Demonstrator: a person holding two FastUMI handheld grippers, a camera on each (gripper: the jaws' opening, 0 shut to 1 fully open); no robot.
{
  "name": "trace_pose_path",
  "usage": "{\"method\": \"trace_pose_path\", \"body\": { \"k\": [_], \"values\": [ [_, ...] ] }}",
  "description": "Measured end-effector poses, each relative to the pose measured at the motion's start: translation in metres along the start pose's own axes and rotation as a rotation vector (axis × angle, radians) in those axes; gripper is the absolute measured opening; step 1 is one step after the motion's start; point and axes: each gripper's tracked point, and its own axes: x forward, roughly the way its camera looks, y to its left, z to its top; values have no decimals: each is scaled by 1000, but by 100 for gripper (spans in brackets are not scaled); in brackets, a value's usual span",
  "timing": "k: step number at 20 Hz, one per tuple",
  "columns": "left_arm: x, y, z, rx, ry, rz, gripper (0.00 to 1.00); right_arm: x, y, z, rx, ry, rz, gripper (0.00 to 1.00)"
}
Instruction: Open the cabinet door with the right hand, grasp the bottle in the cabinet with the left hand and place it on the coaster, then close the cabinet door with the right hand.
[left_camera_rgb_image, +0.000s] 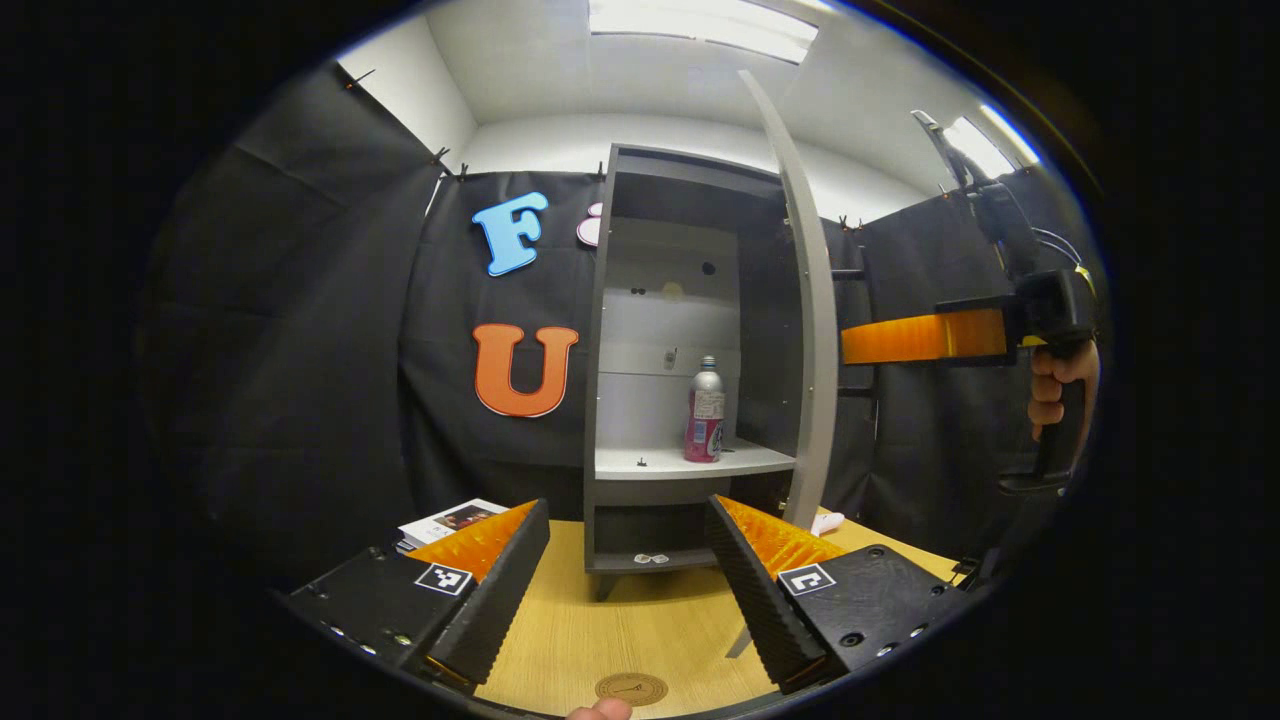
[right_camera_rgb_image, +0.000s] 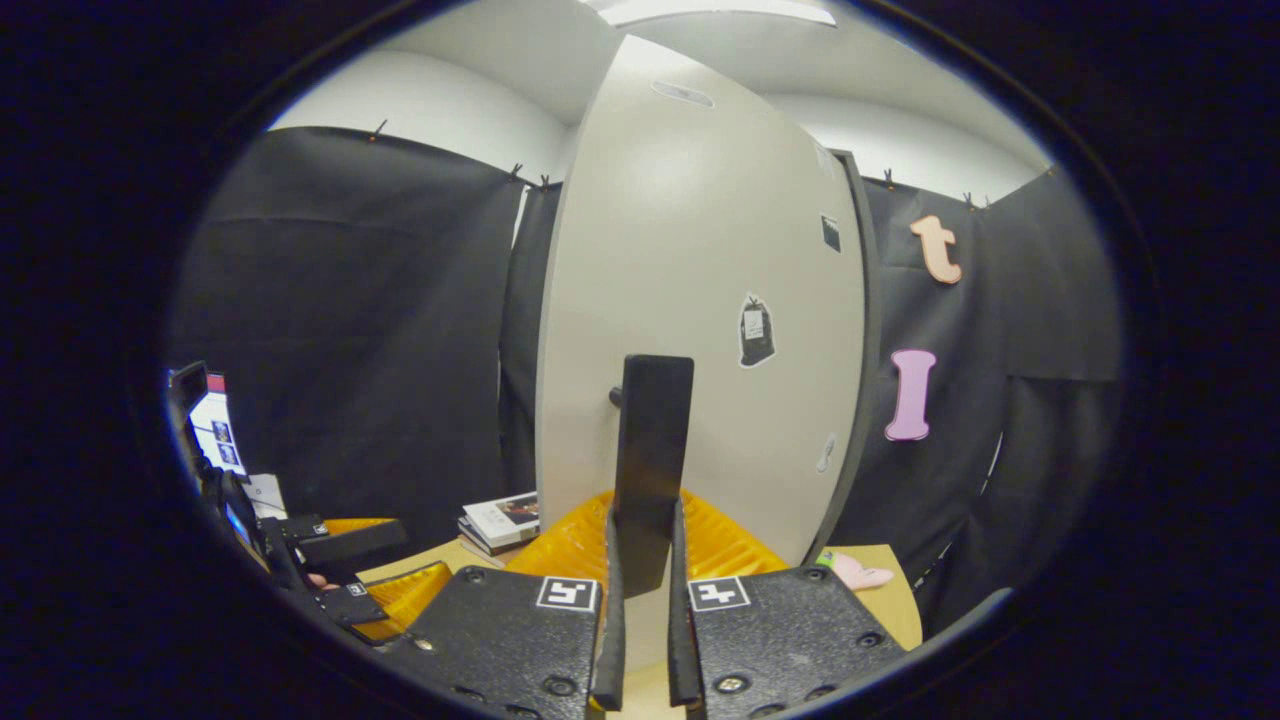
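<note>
The grey cabinet (left_camera_rgb_image: 690, 470) stands open on the wooden table, its pale door (left_camera_rgb_image: 812, 330) swung out edge-on. On the middle shelf stands a silver bottle (left_camera_rgb_image: 705, 410) with a pink label, upright. A round brown coaster (left_camera_rgb_image: 631, 688) lies on the table at the near edge. My left gripper (left_camera_rgb_image: 630, 575) is open, low over the table in front of the cabinet, well short of the bottle. In the right gripper view the door (right_camera_rgb_image: 700, 300) faces me and my right gripper (right_camera_rgb_image: 642, 535) is shut on its black handle (right_camera_rgb_image: 652, 440). The right gripper (left_camera_rgb_image: 920, 338) and its hand also appear in the left gripper view.
A stack of books (left_camera_rgb_image: 450, 520) (right_camera_rgb_image: 500, 520) lies on the table left of the cabinet. A small pink object (right_camera_rgb_image: 860, 572) rests on the table behind the door. A lower cabinet shelf (left_camera_rgb_image: 650, 560) holds small white bits. The left gripper (right_camera_rgb_image: 350, 570) appears at lower left.
</note>
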Motion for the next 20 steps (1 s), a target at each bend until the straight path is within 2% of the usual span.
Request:
{"method": "trace_pose_path", "body": {
  "k": [11,16,20],
  "values": [
    [13,-30,-4,-5,3,-20,95,-23,-34,-3,6,7,-53,19],
    [15,-35,-7,2,6,-18,95,-32,-52,-5,23,6,-113,16],
    [16,-38,-7,-1,8,-15,95,-43,-74,-8,33,3,-158,10]
  ]
}}
